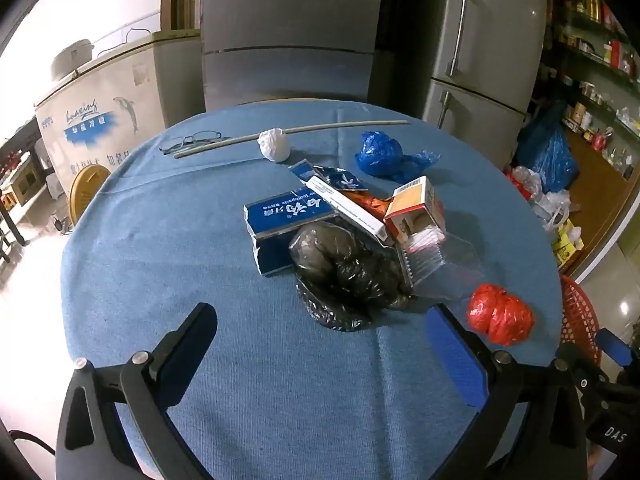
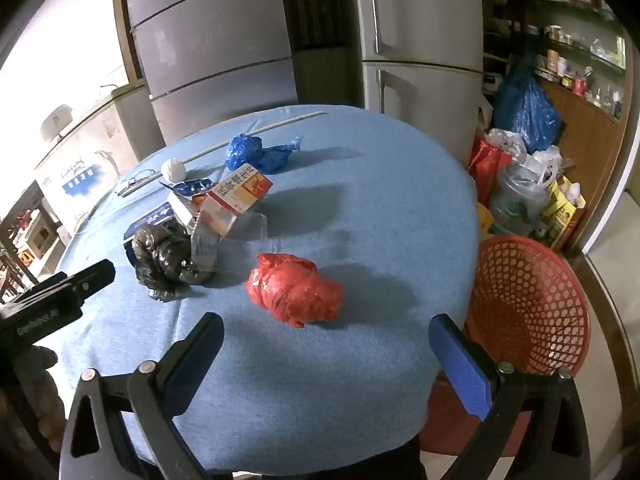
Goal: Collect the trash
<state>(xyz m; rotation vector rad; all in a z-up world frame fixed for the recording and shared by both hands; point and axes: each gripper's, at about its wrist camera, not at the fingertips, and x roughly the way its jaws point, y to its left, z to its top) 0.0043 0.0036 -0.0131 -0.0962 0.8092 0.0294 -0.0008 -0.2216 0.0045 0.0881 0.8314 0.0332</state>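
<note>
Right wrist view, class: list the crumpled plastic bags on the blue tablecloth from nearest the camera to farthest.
Red bag → black bag → blue bag.

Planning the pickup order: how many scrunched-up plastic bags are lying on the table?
3, perhaps more hidden under the pile. The red bag lies nearest the table's front edge, the black bag against the boxes, and the blue bag beyond them.

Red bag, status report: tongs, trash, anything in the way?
Both tongs, left and right, open, empty. Red bag loose ahead of right tongs. Basket beside table. Path clear.
</note>
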